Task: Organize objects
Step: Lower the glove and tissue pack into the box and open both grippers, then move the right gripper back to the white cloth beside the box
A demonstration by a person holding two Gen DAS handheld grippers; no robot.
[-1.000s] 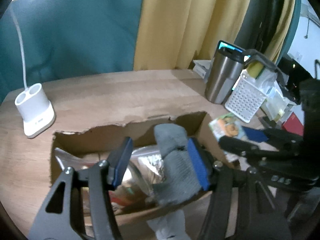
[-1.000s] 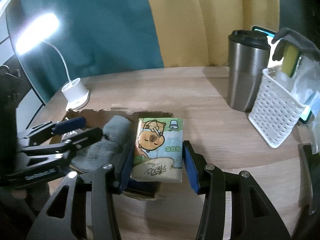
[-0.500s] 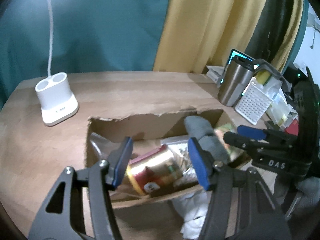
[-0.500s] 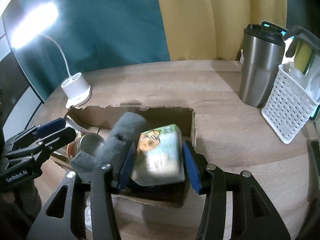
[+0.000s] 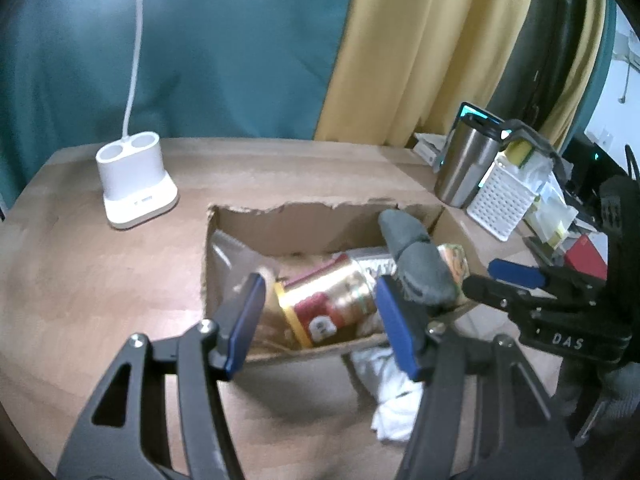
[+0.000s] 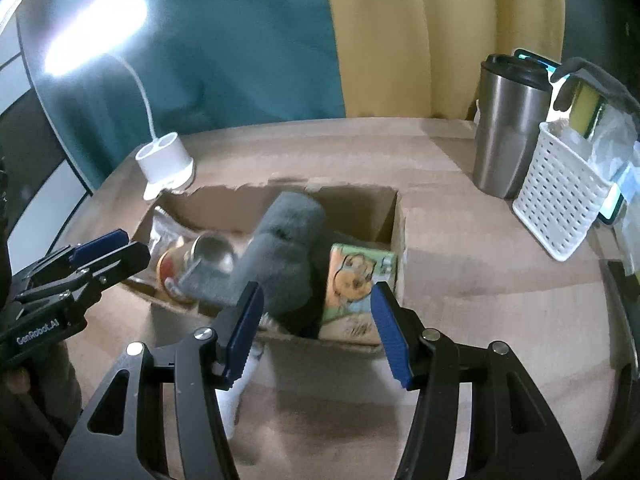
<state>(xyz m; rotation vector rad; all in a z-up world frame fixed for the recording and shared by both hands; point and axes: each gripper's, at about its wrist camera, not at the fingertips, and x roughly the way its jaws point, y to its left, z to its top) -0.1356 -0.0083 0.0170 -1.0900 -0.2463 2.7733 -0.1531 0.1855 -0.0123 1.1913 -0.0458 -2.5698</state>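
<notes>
An open cardboard box (image 5: 296, 216) (image 6: 356, 200) sits on the wooden table. In it lie a red and gold can (image 5: 328, 300) (image 6: 176, 268), a grey rolled sock (image 5: 416, 264) (image 6: 288, 248), a silvery bag (image 5: 228, 252) and a green tissue pack with a cartoon animal (image 6: 356, 292). My left gripper (image 5: 320, 320) (image 6: 100, 256) is open and empty, above the box's near left side. My right gripper (image 6: 316, 328) (image 5: 500, 280) is open and empty, just in front of the box's near right side.
A white lamp base (image 5: 136, 184) (image 6: 166, 164) stands left of the box. A steel tumbler (image 6: 508, 128) (image 5: 464, 164) and a white perforated basket (image 6: 560, 196) (image 5: 500, 200) stand at the right. A white cloth (image 5: 392, 396) lies in front of the box.
The left gripper let go of the grey sock and the right let go of the tissue pack; both now lie in the box. Both grippers have drawn back and stand open.
</notes>
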